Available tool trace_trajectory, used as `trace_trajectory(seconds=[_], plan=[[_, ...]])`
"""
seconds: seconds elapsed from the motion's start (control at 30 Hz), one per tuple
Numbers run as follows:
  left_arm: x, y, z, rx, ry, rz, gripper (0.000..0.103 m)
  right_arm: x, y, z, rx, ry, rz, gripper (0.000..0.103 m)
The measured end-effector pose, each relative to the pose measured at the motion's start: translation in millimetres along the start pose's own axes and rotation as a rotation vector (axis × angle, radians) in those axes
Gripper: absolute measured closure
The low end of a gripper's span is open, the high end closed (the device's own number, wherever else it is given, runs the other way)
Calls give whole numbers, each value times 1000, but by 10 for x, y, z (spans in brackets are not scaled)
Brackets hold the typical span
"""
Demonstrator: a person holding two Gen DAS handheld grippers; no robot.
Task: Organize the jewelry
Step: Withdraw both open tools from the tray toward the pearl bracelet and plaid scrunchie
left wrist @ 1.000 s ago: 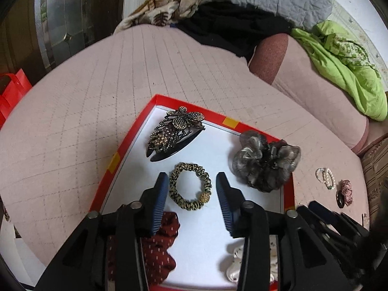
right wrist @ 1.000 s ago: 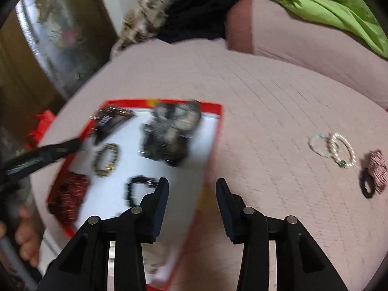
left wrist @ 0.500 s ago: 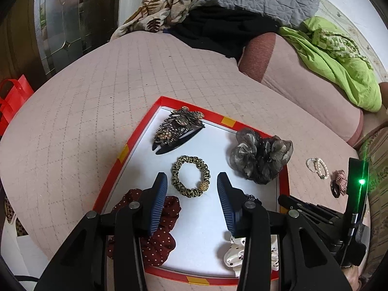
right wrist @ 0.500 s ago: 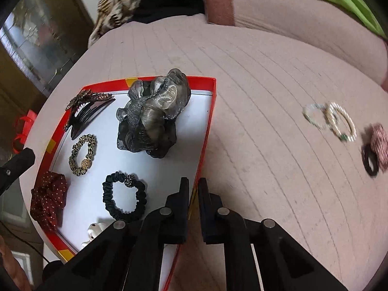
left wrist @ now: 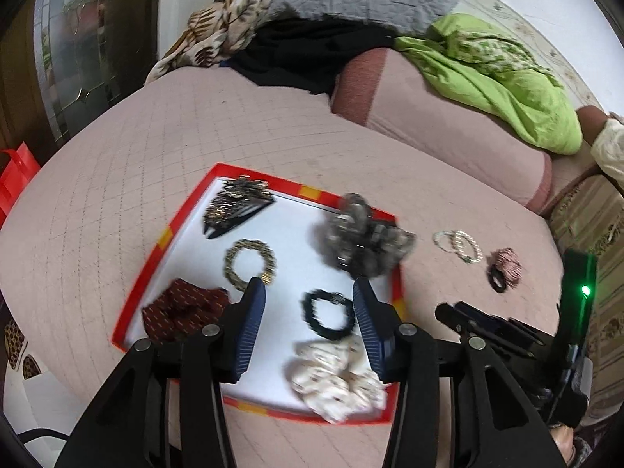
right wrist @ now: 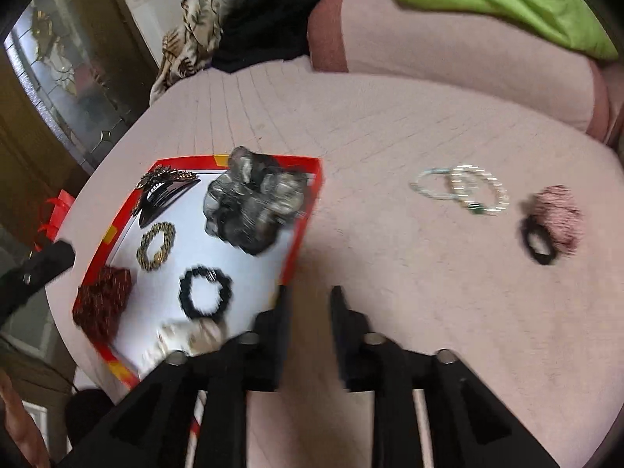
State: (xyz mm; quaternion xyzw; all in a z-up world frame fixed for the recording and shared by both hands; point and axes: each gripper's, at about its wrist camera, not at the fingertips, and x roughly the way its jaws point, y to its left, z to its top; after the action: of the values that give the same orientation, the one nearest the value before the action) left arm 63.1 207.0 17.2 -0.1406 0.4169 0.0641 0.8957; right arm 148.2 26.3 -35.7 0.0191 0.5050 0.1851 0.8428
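A red-rimmed white tray (left wrist: 183, 210) (right wrist: 312, 191) lies on the pink quilted surface. It holds a dark beaded hair claw (left wrist: 234, 206), a leopard tie (left wrist: 249, 263), a grey scrunchie (left wrist: 362, 238), a black beaded tie (left wrist: 325, 314) (right wrist: 204, 292), a maroon scrunchie (left wrist: 179, 312) and a cream scrunchie (left wrist: 335, 378). Outside it lie pearl bracelets (right wrist: 464, 189), a pink scrunchie (right wrist: 557, 214) and a black tie (right wrist: 538, 240). My left gripper (left wrist: 308, 300) is open and empty above the tray. My right gripper (right wrist: 310, 296) is open a little, empty, right of the tray's edge.
A pink cushion (left wrist: 448, 124) with a green cloth (left wrist: 507, 82) lies behind. Black, grey and patterned fabrics (left wrist: 312, 11) pile at the back. A red bag (left wrist: 15, 179) hangs at the left. The right gripper's body (left wrist: 507, 335) shows low right in the left wrist view.
My left gripper has pulled back and right, staying open. My right gripper shut, then opened a little, and swung right toward the loose items.
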Motion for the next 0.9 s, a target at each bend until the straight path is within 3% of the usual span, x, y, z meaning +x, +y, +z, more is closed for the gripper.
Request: trace_trajectory(seconds=[0.2,0.47,0.9], plan=[[-199,-415,-299,46,-6,-6,53,-490,-512,-454,-16,-27,-102,65],[-237,-1080,-682,161,15,-18,53,-914,-1159,-897,149,-8,-245,65],[-236,-1624,-1103,321,56,-39,52,-1182,-1349,-1049,161,-52,-325,60]])
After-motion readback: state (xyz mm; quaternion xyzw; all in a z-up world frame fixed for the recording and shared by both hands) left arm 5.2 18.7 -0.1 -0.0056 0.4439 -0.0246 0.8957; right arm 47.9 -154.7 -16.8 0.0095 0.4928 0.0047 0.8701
